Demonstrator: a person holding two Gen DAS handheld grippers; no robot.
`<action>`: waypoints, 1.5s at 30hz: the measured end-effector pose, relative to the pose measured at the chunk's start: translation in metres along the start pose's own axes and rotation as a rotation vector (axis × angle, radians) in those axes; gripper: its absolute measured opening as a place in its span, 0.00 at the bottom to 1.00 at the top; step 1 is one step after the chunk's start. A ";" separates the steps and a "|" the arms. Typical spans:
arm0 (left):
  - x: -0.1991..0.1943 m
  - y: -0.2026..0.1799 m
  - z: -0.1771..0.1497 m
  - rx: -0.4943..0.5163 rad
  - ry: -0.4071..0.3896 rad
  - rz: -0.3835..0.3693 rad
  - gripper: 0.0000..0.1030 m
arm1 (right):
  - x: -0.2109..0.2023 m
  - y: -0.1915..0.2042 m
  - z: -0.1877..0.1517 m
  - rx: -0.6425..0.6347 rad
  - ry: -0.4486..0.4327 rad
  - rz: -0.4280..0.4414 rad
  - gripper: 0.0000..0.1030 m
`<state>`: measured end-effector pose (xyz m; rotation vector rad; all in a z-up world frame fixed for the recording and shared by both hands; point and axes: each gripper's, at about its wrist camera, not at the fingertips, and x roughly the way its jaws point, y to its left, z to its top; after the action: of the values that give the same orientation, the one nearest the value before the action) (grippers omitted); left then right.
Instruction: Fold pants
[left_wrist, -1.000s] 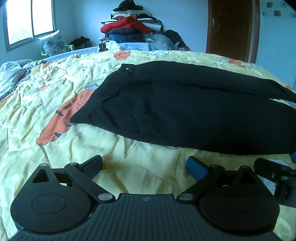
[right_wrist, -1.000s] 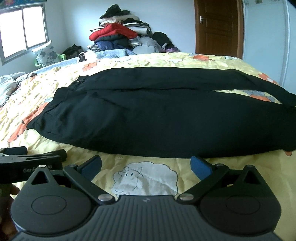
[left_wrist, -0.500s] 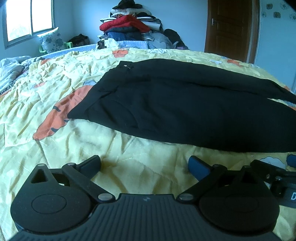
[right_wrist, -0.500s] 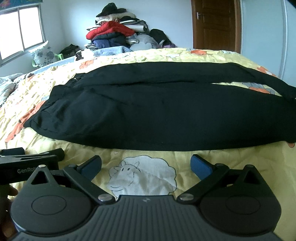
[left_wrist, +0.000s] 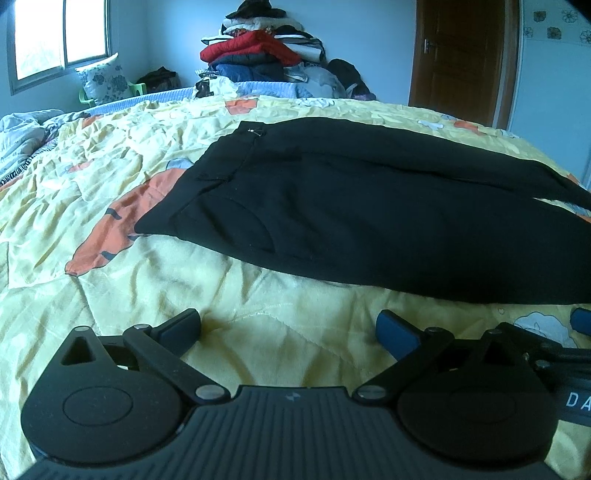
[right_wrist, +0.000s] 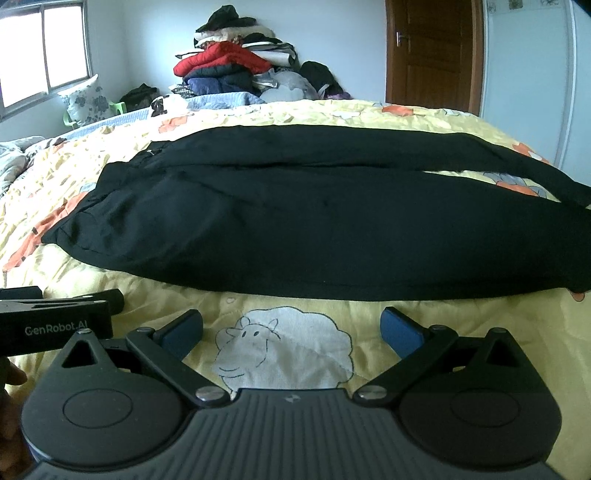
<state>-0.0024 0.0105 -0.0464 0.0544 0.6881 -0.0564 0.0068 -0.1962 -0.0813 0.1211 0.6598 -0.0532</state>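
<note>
Bare yellow quilt (left_wrist: 280, 295) lay open btwn the left gripper (left_wrist: 288, 330) and the near edge of the black pants (left_wrist: 369, 221); nothing blocked that strip. Same for the right gripper (right_wrist: 291, 326): only a flat sheep print (right_wrist: 284, 343) under its wide-spread fingers. Grippers sat just beside each other, so sideways room btwn them was tight. Quilt left of the waistband was free. The clothes pile (right_wrist: 232, 66) stood well apart at the far side.
</note>
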 end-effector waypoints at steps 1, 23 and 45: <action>0.000 0.000 0.000 0.000 0.000 0.000 1.00 | 0.000 0.000 0.000 0.000 -0.002 0.000 1.00; -0.001 -0.001 0.000 -0.005 -0.003 -0.003 1.00 | -0.002 -0.004 -0.002 0.018 -0.019 0.019 1.00; -0.013 0.001 0.004 0.028 -0.083 -0.025 0.98 | -0.022 -0.028 0.030 0.001 -0.156 0.271 1.00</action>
<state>-0.0097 0.0117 -0.0352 0.0698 0.6051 -0.0922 0.0051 -0.2273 -0.0469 0.2044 0.4833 0.1967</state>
